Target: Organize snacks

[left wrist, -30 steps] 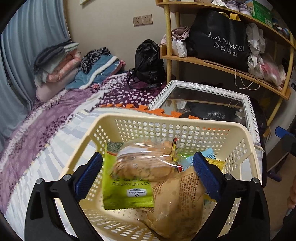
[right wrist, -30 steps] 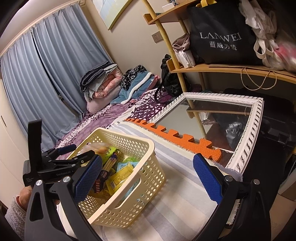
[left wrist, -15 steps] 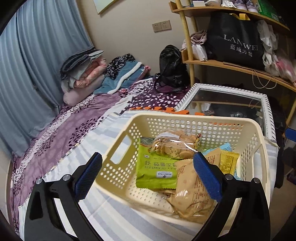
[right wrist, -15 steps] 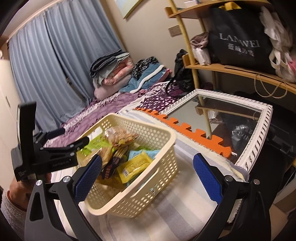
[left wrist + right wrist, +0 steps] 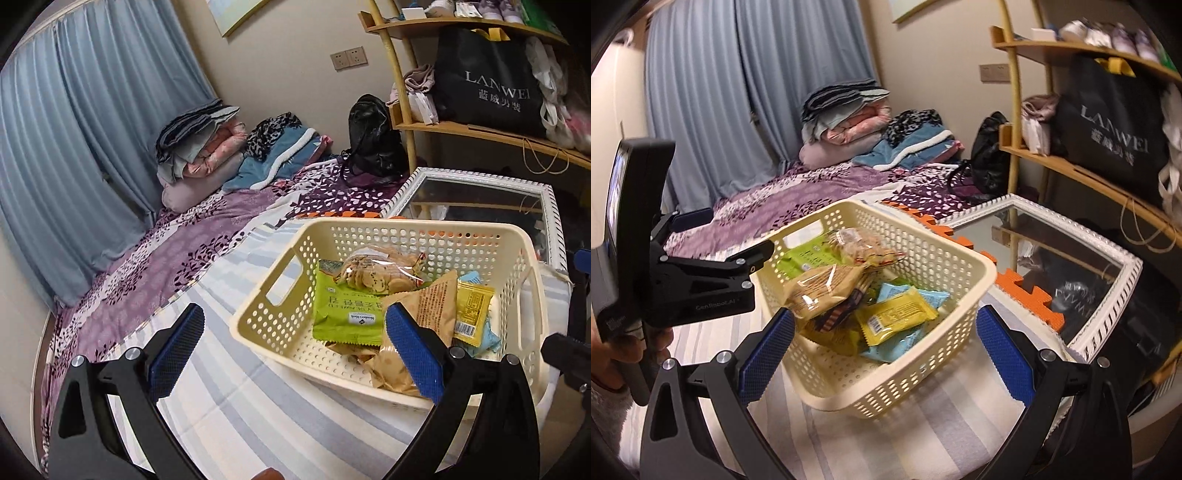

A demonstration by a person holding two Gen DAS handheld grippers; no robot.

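A cream perforated basket (image 5: 273, 321) (image 5: 923, 373) stands on the striped bed cover. It holds several snack packs: a clear bag of crackers (image 5: 376, 273) (image 5: 864, 251) on top, a green seaweed pack (image 5: 343, 314), a tan packet (image 5: 428, 306) (image 5: 823, 288), a yellow pack (image 5: 472, 310) (image 5: 894, 317) and blue packs (image 5: 908, 339). My left gripper (image 5: 295, 354) is open and empty, pulled back to the basket's near left side. My right gripper (image 5: 886, 354) is open and empty in front of the basket. The left gripper's body (image 5: 683, 280) shows at the basket's left.
A white-framed mirror (image 5: 480, 192) (image 5: 1067, 254) lies past the basket, beside orange foam tiles (image 5: 1023, 291). A wooden shelf (image 5: 480, 129) with a black bag stands at the right. Folded bedding (image 5: 207, 147) and a black backpack (image 5: 373, 136) sit at the bed's far end.
My left gripper has drawn back and left from above the basket; the cracker bag now lies in the basket. My right gripper has moved closer to the basket.
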